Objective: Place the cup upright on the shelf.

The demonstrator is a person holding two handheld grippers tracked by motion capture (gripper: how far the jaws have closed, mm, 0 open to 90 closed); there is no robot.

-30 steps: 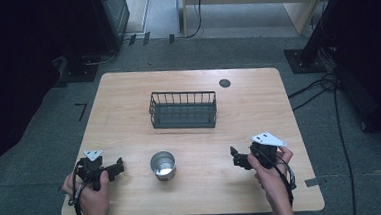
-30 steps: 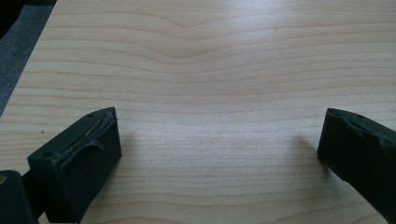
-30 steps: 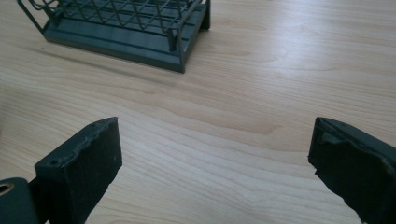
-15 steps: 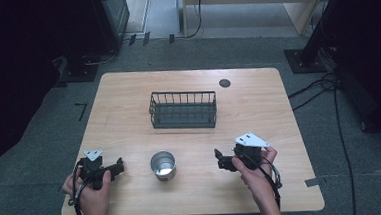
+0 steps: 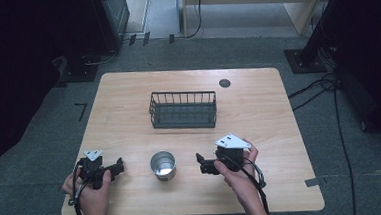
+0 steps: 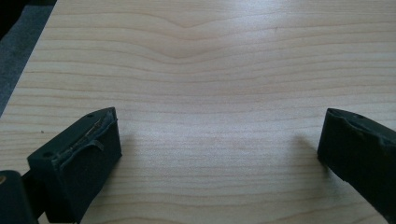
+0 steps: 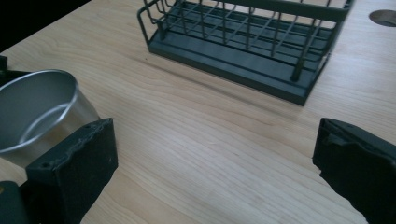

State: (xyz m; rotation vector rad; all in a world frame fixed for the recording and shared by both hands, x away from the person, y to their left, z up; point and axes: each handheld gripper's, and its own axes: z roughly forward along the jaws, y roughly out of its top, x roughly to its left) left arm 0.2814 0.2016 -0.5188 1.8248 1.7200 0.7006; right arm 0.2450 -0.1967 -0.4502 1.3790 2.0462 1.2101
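A small round metal cup (image 5: 163,165) stands upright on the wooden table (image 5: 258,108), near the front edge. Its shiny rim and wall (image 7: 37,112) appear at the left of the right gripper view, just beyond the left jaw. My right gripper (image 5: 200,163) is held low to the right of the cup, pointing left at it, jaws wide apart and empty (image 7: 215,163). To the cup's left, my left gripper (image 5: 119,165) rests low over the table, also open with bare wood between its jaws (image 6: 219,149).
A dark wire basket (image 5: 183,109) stands at the table's middle, behind the cup; it looks empty (image 7: 252,37). A round cable hole (image 5: 224,83) sits at the back right. Cables and stand feet lie on the grey floor around the table.
My right gripper has moved left toward the cup. The left gripper and the cup have stayed put.
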